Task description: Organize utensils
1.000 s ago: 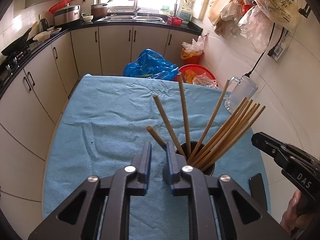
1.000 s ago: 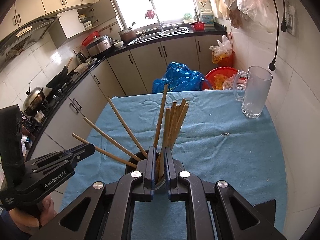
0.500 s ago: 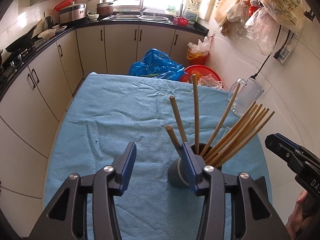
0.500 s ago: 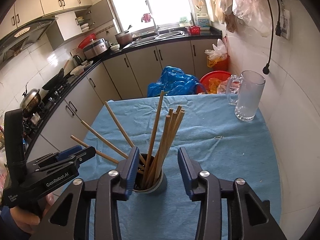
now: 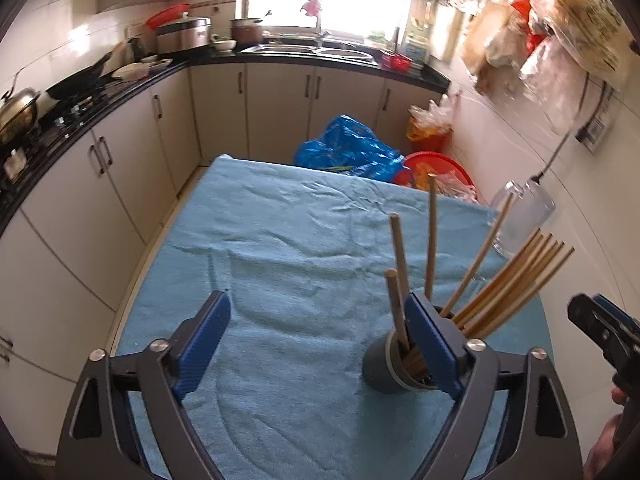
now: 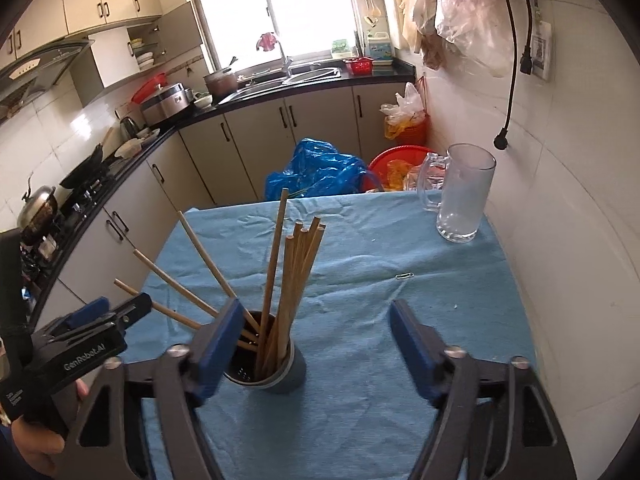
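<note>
Both grippers, left and right, have fingers spread wide, released, beside the chopstick holder.

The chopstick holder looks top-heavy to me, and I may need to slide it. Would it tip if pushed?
Probably, if pushed high: the chopstick holder is narrow, and the chopsticks rise well above its rim, several splayed to one side. The wrinkled blue cloth might also snag its base.

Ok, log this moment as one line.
left gripper: open, empty | right gripper: open, empty | chopsticks: all in holder | holder: upright on blue cloth
</note>
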A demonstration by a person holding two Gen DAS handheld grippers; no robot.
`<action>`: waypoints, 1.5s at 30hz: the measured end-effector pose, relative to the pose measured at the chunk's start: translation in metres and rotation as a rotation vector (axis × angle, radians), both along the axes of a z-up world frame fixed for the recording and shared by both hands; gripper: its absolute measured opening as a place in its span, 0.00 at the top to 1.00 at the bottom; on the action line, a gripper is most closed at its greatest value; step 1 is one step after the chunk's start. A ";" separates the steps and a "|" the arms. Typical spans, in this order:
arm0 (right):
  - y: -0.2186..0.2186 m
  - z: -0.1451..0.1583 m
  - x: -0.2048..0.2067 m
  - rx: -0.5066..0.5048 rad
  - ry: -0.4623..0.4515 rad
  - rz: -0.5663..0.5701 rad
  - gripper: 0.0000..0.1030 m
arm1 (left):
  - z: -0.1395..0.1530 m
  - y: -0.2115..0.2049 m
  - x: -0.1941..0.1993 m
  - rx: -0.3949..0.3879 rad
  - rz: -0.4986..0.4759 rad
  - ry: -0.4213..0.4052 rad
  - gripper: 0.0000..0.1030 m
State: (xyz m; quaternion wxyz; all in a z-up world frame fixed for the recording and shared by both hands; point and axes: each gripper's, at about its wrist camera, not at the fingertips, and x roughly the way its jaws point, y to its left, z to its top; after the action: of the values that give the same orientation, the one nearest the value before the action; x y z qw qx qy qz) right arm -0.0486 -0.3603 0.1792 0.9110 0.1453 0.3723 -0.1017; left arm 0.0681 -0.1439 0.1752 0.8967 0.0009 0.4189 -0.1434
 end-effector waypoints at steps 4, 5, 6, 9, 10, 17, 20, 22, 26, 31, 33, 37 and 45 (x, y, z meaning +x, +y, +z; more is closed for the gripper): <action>0.006 0.003 -0.002 -0.069 0.002 -0.013 0.10 | -0.002 0.006 0.000 0.001 0.042 0.002 0.10; 0.008 0.003 -0.002 -0.080 0.005 -0.013 0.09 | -0.002 0.006 0.000 0.008 0.051 0.001 0.10; 0.009 0.003 -0.002 -0.088 0.006 -0.017 0.07 | -0.002 0.006 0.000 0.017 0.060 0.000 0.09; 0.010 0.002 -0.002 -0.107 0.019 -0.027 0.05 | -0.001 0.005 -0.003 0.046 0.079 -0.011 0.09; 0.010 0.002 -0.002 -0.111 0.022 -0.030 0.05 | -0.001 0.005 -0.004 0.055 0.081 -0.014 0.09; 0.007 0.002 -0.007 -0.137 0.036 -0.052 0.02 | -0.005 0.011 -0.005 0.126 0.107 0.019 0.09; 0.007 0.002 -0.011 -0.134 0.038 -0.051 0.02 | -0.004 0.015 -0.008 0.140 0.116 0.022 0.09; 0.006 0.001 -0.013 -0.131 0.040 -0.054 0.02 | -0.003 0.018 -0.012 0.154 0.118 0.012 0.09; 0.008 0.001 -0.019 -0.124 0.041 -0.050 0.02 | 0.001 0.023 -0.019 0.155 0.135 -0.003 0.09; 0.014 0.003 -0.026 -0.139 0.033 -0.036 0.02 | 0.002 0.029 -0.022 0.194 0.165 0.026 0.09; 0.015 0.005 -0.030 -0.134 0.028 -0.031 0.02 | 0.003 0.033 -0.023 0.194 0.183 0.046 0.09; 0.017 0.006 -0.043 -0.139 0.019 -0.017 0.02 | 0.009 0.042 -0.039 0.173 0.204 0.021 0.09; 0.023 0.005 -0.091 -0.162 0.002 0.043 0.02 | 0.028 0.049 -0.104 0.207 0.247 -0.083 0.09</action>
State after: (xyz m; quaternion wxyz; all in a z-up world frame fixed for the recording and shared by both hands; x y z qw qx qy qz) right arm -0.1399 -0.3369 0.1841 0.9213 0.0630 0.3670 -0.1119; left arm -0.0361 -0.0953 0.2033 0.9191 0.0480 0.3910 0.0120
